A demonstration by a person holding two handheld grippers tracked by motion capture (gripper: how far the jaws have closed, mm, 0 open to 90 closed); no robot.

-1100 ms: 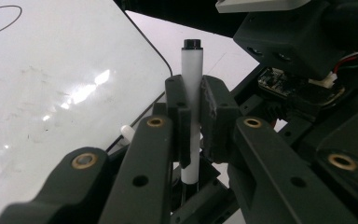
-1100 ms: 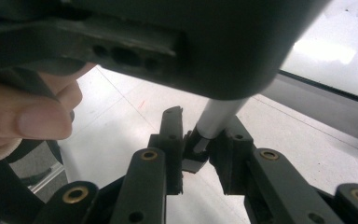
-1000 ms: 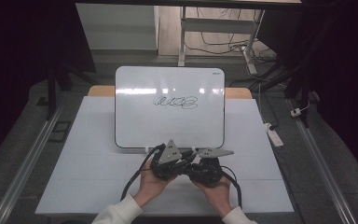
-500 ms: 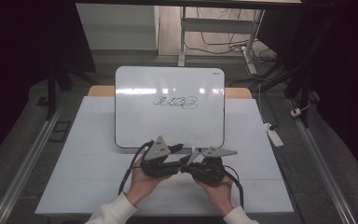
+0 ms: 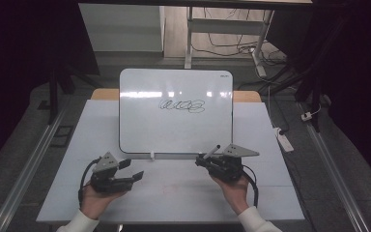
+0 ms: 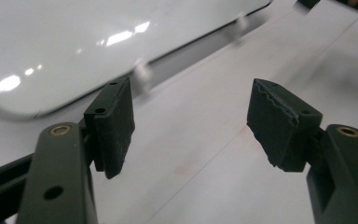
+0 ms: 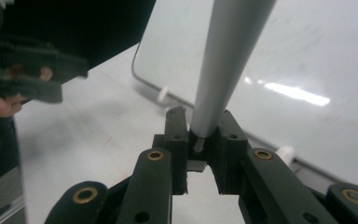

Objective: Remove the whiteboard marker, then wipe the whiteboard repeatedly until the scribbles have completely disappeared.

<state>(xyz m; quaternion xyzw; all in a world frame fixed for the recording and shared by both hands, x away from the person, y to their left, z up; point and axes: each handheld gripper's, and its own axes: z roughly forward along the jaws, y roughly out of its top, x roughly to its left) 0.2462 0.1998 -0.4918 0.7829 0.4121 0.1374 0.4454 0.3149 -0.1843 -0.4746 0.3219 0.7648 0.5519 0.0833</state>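
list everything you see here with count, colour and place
whiteboard: 1, white, far middle of the table, black scribble on it
marker: 1, grey barrel, dark tip, clamped in the right tool
table: 1, white top
power strip: 1, white, off the table's right edge
desk legs: white, floor behind
left tool: 1, black, near left, open, empty
right tool: 1, black, near right, at the board's lower edge
hands: 2, white sleeves

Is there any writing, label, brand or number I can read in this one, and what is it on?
Whiteboard: a black marker scribble, loops only, no readable word.
Whiteboard's top right corner: a tiny dark mark, perhaps a brand, too small to read.
Pen held in the right tongs: no print visible.
Left tongs: no lettering visible.
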